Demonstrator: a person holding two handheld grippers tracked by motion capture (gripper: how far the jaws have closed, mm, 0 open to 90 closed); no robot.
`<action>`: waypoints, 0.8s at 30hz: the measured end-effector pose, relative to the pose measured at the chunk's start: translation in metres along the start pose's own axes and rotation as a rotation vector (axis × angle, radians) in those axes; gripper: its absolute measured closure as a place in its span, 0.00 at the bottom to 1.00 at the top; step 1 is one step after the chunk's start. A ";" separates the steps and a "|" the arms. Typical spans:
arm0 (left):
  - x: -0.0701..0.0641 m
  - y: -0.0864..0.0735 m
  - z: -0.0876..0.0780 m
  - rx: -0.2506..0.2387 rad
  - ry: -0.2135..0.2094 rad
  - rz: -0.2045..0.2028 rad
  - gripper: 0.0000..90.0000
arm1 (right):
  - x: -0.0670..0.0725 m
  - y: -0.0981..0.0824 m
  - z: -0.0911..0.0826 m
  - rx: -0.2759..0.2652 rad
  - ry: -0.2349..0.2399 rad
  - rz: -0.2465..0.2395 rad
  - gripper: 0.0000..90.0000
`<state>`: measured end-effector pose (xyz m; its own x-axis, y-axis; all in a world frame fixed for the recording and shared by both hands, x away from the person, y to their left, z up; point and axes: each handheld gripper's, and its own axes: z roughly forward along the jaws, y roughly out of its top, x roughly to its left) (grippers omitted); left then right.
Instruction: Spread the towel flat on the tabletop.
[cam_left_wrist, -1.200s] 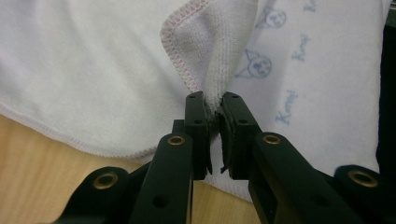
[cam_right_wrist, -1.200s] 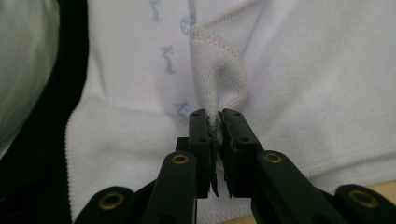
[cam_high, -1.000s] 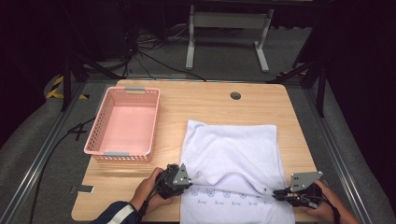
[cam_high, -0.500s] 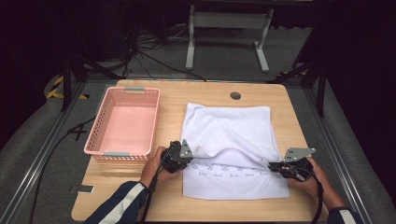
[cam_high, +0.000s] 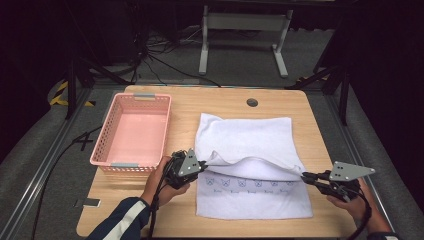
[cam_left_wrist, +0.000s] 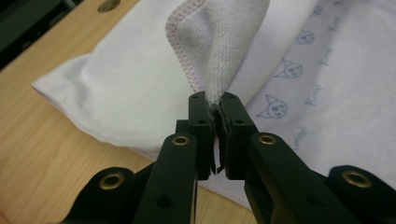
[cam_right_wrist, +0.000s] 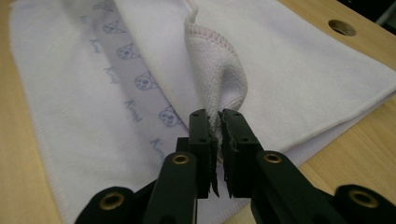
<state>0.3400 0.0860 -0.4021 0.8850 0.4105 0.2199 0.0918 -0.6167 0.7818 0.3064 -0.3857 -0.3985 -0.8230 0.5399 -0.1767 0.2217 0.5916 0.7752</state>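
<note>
My left gripper (cam_left_wrist: 212, 105) is pinching 1 corner of the white towel (cam_high: 250, 145), jaws having just been closing on the cloth. My right gripper (cam_right_wrist: 215, 116) is clamping the other corner at the lower right of the high view. The towel is lying in the middle of the table (cam_high: 300, 107), its lifted edge folding over a row of printed faces. A pink basket (cam_high: 132, 130) is sitting to the left.

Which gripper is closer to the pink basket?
Left. The left gripper sits just off the pink basket's near right corner, pinching the towel. The right gripper holds the towel's opposite edge, far across the table.
</note>
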 end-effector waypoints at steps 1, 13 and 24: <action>-0.002 -0.001 -0.004 -0.002 -0.019 0.000 0.94 | 0.001 -0.003 -0.004 0.008 0.009 -0.014 0.92; -0.032 -0.037 -0.007 0.121 -0.087 -0.091 0.47 | 0.017 -0.038 -0.015 0.110 0.056 0.015 0.77; -0.047 -0.008 0.021 0.110 -0.210 -0.003 0.34 | 0.036 -0.006 0.009 0.158 0.105 -0.019 0.55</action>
<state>0.3068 0.0578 -0.4310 0.9590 0.2710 0.0824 0.1337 -0.6895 0.7118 0.2800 -0.3642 -0.4148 -0.8762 0.4669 -0.1194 0.2784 0.6925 0.6656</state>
